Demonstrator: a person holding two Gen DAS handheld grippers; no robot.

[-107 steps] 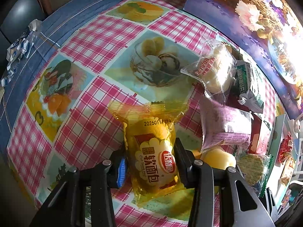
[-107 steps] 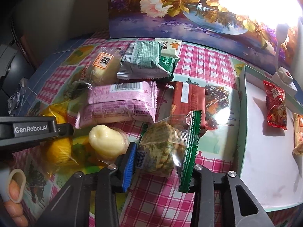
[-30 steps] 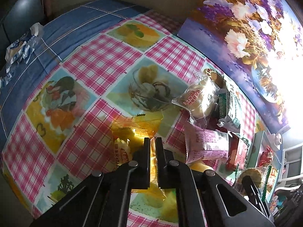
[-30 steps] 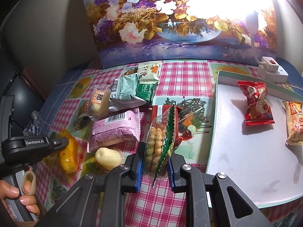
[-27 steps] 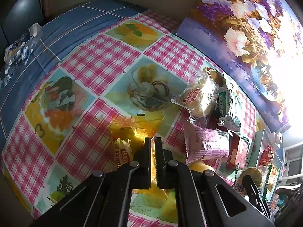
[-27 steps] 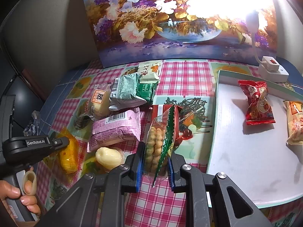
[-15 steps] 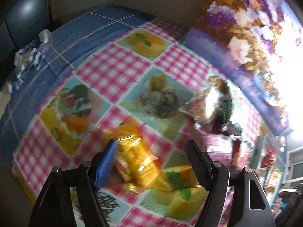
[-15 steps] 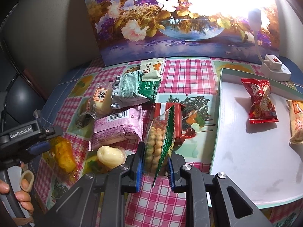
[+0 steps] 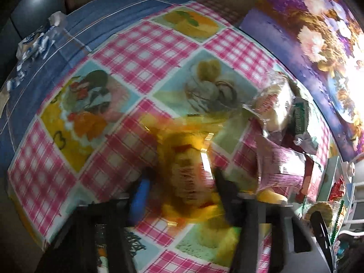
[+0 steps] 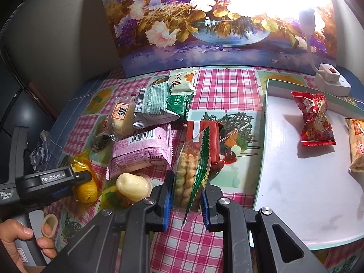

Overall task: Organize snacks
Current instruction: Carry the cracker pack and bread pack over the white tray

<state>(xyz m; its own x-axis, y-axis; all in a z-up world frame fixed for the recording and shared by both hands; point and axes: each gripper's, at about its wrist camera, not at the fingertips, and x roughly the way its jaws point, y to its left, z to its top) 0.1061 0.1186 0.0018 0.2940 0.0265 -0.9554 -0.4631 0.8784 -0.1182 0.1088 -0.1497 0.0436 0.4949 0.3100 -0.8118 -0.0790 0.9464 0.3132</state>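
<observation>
The left wrist view is blurred by motion. A yellow bread packet [image 9: 188, 166] lies on the checked tablecloth between the fingers of my left gripper [image 9: 182, 184], whose jaws are closing onto its sides. In the right wrist view the same gripper [image 10: 84, 177] sits low over that yellow packet [image 10: 87, 188]. My right gripper [image 10: 185, 182] is shut on a clear biscuit packet with a green edge [image 10: 191, 166], held on its edge above the table. To its right is a white tray [image 10: 295, 193] with a red snack bag [image 10: 316, 118] and a beige packet [image 10: 357, 145].
Loose snacks crowd the table's middle: a pink packet [image 10: 141, 152], a pale bun [image 10: 133, 184], green-and-white packets [image 10: 157, 107], a red packet [image 10: 193, 129], a wrapped bun [image 10: 120, 118]. A flower painting [image 10: 216, 22] and a white socket box [image 10: 332, 77] stand behind. A hand [image 10: 22, 238] holds the left gripper.
The left gripper went from shut to wide open, dropped down around the yellow packet and has narrowed on it. The right gripper keeps still with the biscuit packet.
</observation>
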